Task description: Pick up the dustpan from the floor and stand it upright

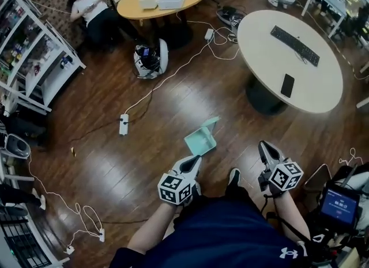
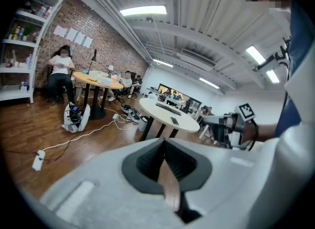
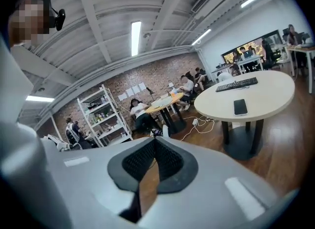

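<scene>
Left hand-held gripper (image 1: 195,160) sits beside pale-green dustpan (image 1: 200,140).

We wear a dark navy top (image 1: 230,226) with a small white emblem (image 1: 286,253) at the lower right of the head view. Our left gripper (image 1: 195,160) and right gripper (image 1: 265,147) are pale grey, with black ribbed pads (image 3: 170,161) and cubes (image 1: 174,187) bearing black-and-white square markers.

The mint-green dustpan (image 1: 200,140) rests on the wooden floor (image 1: 173,94), with the left claw (image 1: 195,160) just beside its near edge, the right claw (image 1: 266,147) apart to its right, a white power strip (image 1: 123,124) well to its left, and the round white bench (image 1: 314,91) carrying a keyboard (image 1: 295,45) and a phone (image 1: 287,85) beyond it to the right.
</scene>
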`<state>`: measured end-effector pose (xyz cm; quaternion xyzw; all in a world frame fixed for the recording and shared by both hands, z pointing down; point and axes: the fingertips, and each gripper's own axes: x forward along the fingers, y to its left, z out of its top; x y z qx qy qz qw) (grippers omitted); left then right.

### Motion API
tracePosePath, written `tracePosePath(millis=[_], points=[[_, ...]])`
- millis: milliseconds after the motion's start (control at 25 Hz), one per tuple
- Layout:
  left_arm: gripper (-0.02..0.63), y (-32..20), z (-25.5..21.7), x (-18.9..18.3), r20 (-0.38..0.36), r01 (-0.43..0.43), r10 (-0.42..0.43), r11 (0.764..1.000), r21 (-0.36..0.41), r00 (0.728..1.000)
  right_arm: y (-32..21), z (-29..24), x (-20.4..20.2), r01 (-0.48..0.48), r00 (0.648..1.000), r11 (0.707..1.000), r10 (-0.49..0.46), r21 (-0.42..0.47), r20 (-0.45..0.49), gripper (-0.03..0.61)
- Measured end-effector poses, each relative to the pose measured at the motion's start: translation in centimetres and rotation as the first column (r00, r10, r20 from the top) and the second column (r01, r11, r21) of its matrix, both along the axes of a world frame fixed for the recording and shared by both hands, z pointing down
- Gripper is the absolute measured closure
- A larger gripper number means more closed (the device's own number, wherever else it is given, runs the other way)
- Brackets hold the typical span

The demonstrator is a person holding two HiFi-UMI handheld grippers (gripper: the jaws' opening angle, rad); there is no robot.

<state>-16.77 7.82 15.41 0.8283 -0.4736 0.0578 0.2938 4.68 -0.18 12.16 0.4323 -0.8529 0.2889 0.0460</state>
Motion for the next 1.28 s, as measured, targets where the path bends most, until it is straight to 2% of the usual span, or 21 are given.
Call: tracePosePath(millis=[200, 360, 480, 600, 680, 800, 1000, 1280], points=[[0.609, 2.6, 1.6, -6.4, -0.001, -0.009, 0.009, 0.999, -0.034, 1.0, 1.6, -2.9, -4.6, -0.044, 0.998, 0.998, 0.046, 0.054, -0.041, 0.568], [0.609, 3.5, 1.3, -8.1, 0.013, -0.016, 0.016, 1.0, -0.024, 1.0, 4.5, -3.2, -7.9, -0.009, 0.998, 0.997, 0.014, 0.072, -0.066, 0.568], [0.609, 2.2, -1.0, -7.1, -0.001, -0.005, 0.005, 0.999, 0.036, 1.0, 6.7, -2.5, -9.0, 0.034, 0.993, 0.998, -0.029, 0.046, -0.113, 0.568], [0.609, 0.5, -4.4, -4.3, -0.034, 0.003, 0.0, 0.995, 0.103, 0.999, 7.4, -3.4, -8.2, 0.025, 0.992, 0.998, -0.018, 0.062, -0.122, 0.568], [0.609, 0.1, -6.6, -1.5, -0.03, -0.043, 0.048, 0.988, 0.146, 0.998, 7.4, -4.9, -7.2, 0.004, 0.994, 0.994, 0.007, 0.105, -0.111, 0.568], [0.609, 0.7, -8.4, 1.9, 0.018, -0.128, 0.127, 0.973, 0.191, 0.992, 7.9, -6.4, -5.8, -0.018, 0.994, 0.988, 0.034, 0.155, -0.103, 0.568], [0.609, 2.5, -7.9, 4.1, 0.044, -0.152, 0.146, 0.972, 0.181, 0.988, 8.5, -6.3, -3.8, -0.035, 0.994, 0.985, 0.052, 0.168, -0.098, 0.568], [0.609, 3.7, -6.8, 4.4, 0.038, -0.123, 0.118, 0.982, 0.143, 0.992, 9.9, -5.2, -3.0, -0.026, 0.994, 0.987, 0.043, 0.156, -0.103, 0.568]])
